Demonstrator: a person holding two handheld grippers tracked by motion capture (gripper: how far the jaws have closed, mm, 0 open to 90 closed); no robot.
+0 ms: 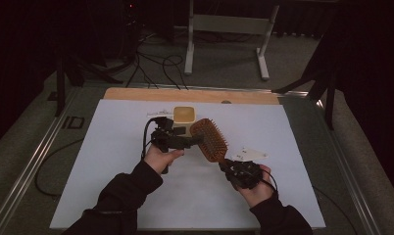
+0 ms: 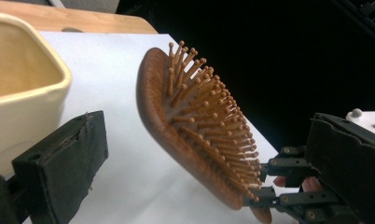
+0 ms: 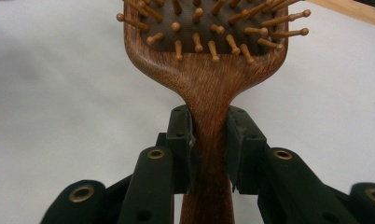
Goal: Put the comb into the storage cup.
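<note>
Hairbrush [image 1: 209,139] of reddish-brown wood is held above the white sheet [image 1: 111,161] that covers the counter [image 1: 185,94], its paddle head raised toward the far side and its handle running down toward the person's right. Right hand-held gripper [image 1: 228,169] is clamped on that handle: in the right gripper view its two black pads [image 3: 183,140] press the narrow neck of the handle from both sides, just below where the wood widens into the head, and the wooden bristles with their ball tips point up toward the camera. Left hand-held gripper [image 1: 197,141] sits just beside the left edge of the brush head in the high view, gripped by the person's left hand [image 1: 160,156], with its cable looping up behind it. In the left gripper view one black pad [image 2: 64,163] rises at the lower left with open space beside it, the brush head [image 2: 195,130] stands tilted ahead without touching that pad, and the other jaw is out of frame; whether this hand-held gripper is apart or together I cannot tell. Cream-coloured square cup [image 1: 183,114] stands on the sheet just beyond the left hand-held gripper. White paper tag [image 1: 249,154] lies flat on the sheet near the right hand [image 1: 256,191].
</note>
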